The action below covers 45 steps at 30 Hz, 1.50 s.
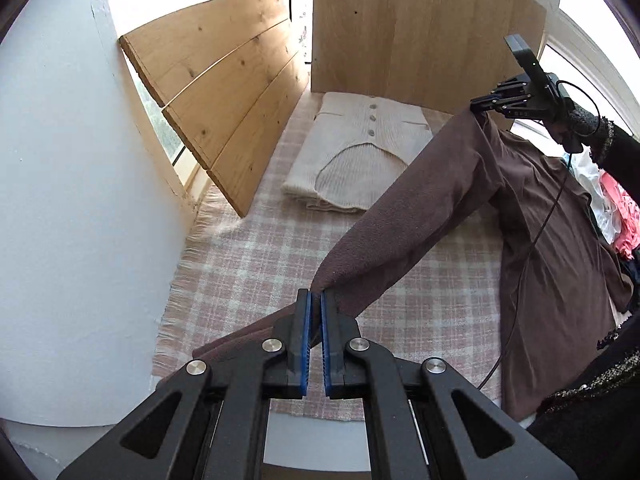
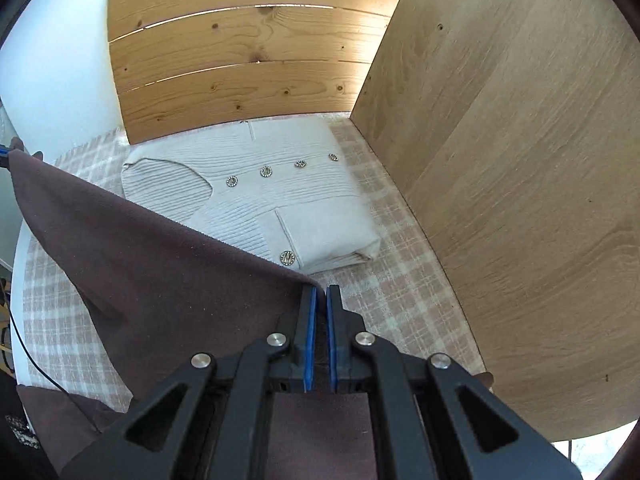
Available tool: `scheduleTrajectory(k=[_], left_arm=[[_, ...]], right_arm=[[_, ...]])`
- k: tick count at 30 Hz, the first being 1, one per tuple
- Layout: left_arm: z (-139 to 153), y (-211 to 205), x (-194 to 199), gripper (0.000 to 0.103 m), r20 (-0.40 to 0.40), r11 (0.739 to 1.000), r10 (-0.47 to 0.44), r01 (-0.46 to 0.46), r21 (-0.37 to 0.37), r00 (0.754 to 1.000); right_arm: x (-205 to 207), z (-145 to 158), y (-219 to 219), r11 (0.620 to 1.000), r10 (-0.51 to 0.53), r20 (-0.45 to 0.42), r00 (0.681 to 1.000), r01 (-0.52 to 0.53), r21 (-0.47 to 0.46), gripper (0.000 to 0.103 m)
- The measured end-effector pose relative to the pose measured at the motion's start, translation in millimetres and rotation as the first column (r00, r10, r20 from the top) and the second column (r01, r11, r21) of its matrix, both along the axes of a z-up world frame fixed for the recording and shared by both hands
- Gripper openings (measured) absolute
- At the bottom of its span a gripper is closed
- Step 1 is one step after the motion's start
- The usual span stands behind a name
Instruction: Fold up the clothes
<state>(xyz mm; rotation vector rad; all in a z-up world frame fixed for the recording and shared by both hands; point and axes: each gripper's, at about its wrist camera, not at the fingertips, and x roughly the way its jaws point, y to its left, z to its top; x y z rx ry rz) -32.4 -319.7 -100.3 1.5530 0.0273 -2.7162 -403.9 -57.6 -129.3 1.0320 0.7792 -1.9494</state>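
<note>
Left tongs (image 1: 315,308): pressed together and pinching the cuff end of the brown top's (image 1: 560,216) sleeve (image 1: 400,224); brown cloth is showing between the blue pads (image 1: 307,320).
Right tongs (image 2: 321,300): pressed together on a fold of the same brown top (image 2: 160,280) near the shoulder end of the sleeve; cloth is running back between the pads (image 2: 310,320). In the left wrist view these right tongs (image 1: 478,106) are gripping the fabric up at the far right.
Reason for hold (judgement): the two grips are keeping the sleeve stretched as a raised band between them, probably so it can be laid across the body in one flat fold without bunching.
Location of top: its body is lying on the checked cloth (image 1: 248,264) covering the tabletop, on the right side; the sleeve is hanging in the air above the cloth.
Look of top: dark brown, matte, soft, fine-grained weave; long-sleeved; body is wrinkling near the armpit, sleeve is pulling nearly smooth.
Neighbouring item: a cream knit cardigan (image 2: 256,196) with buttons is sitting folded at the far end against the wooden boards (image 2: 248,64), apparently done and set aside.
Other clothes: a pink and white heap (image 1: 616,216) is waiting at the right edge.
Cable (image 1: 536,240): trailing over the top's body.
Stage (judgement): sleeve fold is beginning.
</note>
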Motion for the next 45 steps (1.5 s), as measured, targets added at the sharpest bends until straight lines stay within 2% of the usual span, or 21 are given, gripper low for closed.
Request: scheduleTrajectory(k=[2,5,8,9,10,11,12,14,18,21,24,26,28,30,32,33,35,38,42,45], left_arm=[[-14,-6,-10,0.004,0.031,0.999,0.004,-0.003,-0.036,1.0],[-68,-24,-35,0.008,0.147,0.992,0.054,-0.036,-0.124,0.988],[-98,-37,-42,0.009,0.223,0.966,0.113,-0.054,-0.254,0.968],[-99,-42,-40,0.011,0.227,0.963,0.128,-0.066,-0.263,0.965],[-93,-47,-34,0.017,0.213,0.968,0.14,-0.089,-0.233,0.967],[-85,-51,-25,0.021,0.199,0.973,0.151,-0.11,-0.204,0.968],[-79,-54,-16,0.029,0.187,0.975,0.16,-0.126,-0.181,0.969],[-72,-56,6,0.031,0.177,0.979,0.179,-0.157,-0.131,0.968],[-77,-47,43,0.031,0.195,0.978,0.21,-0.207,-0.033,0.958],[-90,-35,50,0.03,0.2,0.983,0.181,-0.178,-0.03,0.963],[-107,-26,41,0.031,0.199,0.99,0.136,-0.126,-0.064,0.971],[-113,-22,33,0.031,0.211,0.988,0.137,-0.117,-0.105,0.968],[-108,-10,30,0.027,0.191,0.993,0.102,-0.09,-0.071,0.976],[-102,6,34,0.033,0.166,0.999,0.041,-0.035,-0.041,0.985],[-99,14,41,0.033,0.158,0.995,0.035,-0.019,-0.098,0.987],[-97,9,46,0.033,0.156,0.993,0.055,-0.038,-0.114,0.986],[-94,-7,58,0.033,0.15,0.991,0.107,-0.093,-0.097,0.983],[-96,-30,71,0.032,0.149,0.986,0.143,-0.128,-0.109,0.978],[-112,-56,66,0.032,0.173,0.986,0.167,-0.167,-0.02,0.971],[-122,-57,55,0.032,0.183,0.99,0.128,-0.136,0.035,0.975]], right_arm=[[-7,-29,-20,0.999,0.005,0.028,1.0,-0.006,0.049,0.005],[-18,-63,-34,0.993,-0.026,0.116,0.993,0.012,0.118,0.006],[-19,-40,-19,0.998,-0.062,0.142,0.988,0.059,0.025,0.009],[-17,-26,-8,0.996,-0.078,0.154,0.985,0.082,-0.02,0.016],[-15,-13,3,0.992,-0.094,0.167,0.981,0.106,-0.065,0.023],[-11,0,13,0.986,-0.106,0.184,0.977,0.127,-0.107,0.038],[-2,7,23,0.981,-0.103,0.211,0.972,0.134,-0.138,0.042],[18,21,41,0.969,-0.096,0.262,0.96,0.151,-0.197,0.042],[75,20,71,0.948,-0.103,0.339,0.935,0.196,-0.252,0.041],[107,4,88,0.927,-0.14,0.431,0.892,0.27,-0.259,0.041],[128,-11,105,0.919,-0.2,0.464,0.863,0.329,-0.216,0.041],[141,-19,114,0.912,-0.239,0.482,0.843,0.365,-0.186,0.041],[154,-22,117,0.906,-0.25,0.495,0.832,0.381,-0.183,0.041],[167,-17,104,0.907,-0.205,0.502,0.84,0.356,-0.224,0.041],[181,-12,90,0.908,-0.158,0.506,0.848,0.326,-0.264,0.041],[188,-13,74,0.916,-0.123,0.502,0.856,0.293,-0.274,0.041],[201,-14,42,0.93,-0.056,0.491,0.869,0.225,-0.291,0.041],[214,-29,-16,0.962,0.014,0.45,0.893,0.111,-0.25,0.042],[218,-56,-68,0.98,0.036,0.451,0.892,0.058,-0.192,0.042],[216,-68,-83,0.989,0.011,0.426,0.904,0.054,-0.14,0.041]])
